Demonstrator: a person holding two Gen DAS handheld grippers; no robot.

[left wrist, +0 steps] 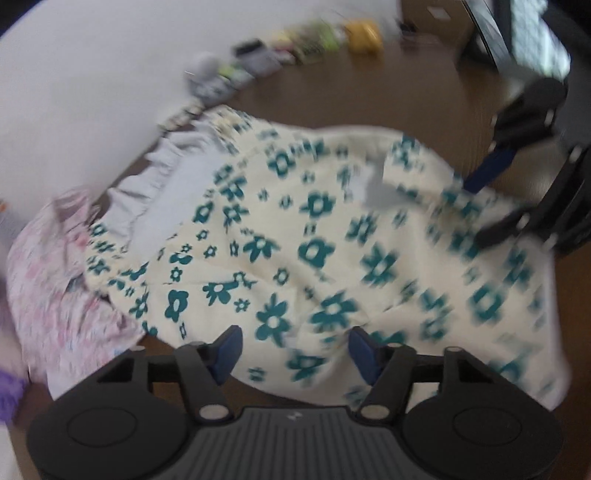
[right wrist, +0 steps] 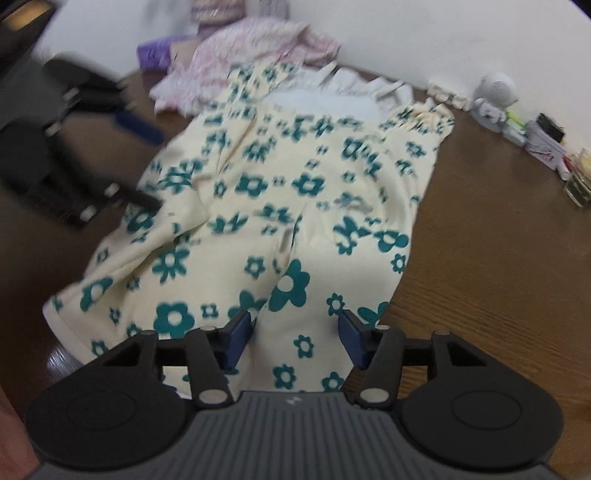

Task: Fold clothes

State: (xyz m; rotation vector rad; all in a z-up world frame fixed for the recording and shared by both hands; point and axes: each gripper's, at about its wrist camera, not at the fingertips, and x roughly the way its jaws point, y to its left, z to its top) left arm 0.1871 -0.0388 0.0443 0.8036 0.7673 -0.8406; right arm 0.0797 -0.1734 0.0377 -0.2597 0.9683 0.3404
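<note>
Both claws are hanging apart, empty: left gripper [left wrist: 291, 350] and right gripper [right wrist: 295, 338] are hovering over the floral garment [right wrist: 258, 206], between folds; next, they're needing fresh edge grips just ahead.

A brown wooden table [right wrist: 498, 258] is seen against a white wall [right wrist: 406, 33]. Along the wall at about two o'clock in the right wrist view, a small white figurine [right wrist: 493, 98] is placed, then a row of blurred small items [right wrist: 543, 142], then a glass [right wrist: 580, 181]. At one o'clock in the left wrist view, a yellow object [left wrist: 364, 35] and a cardboard box [left wrist: 437, 16] are shown.
</note>
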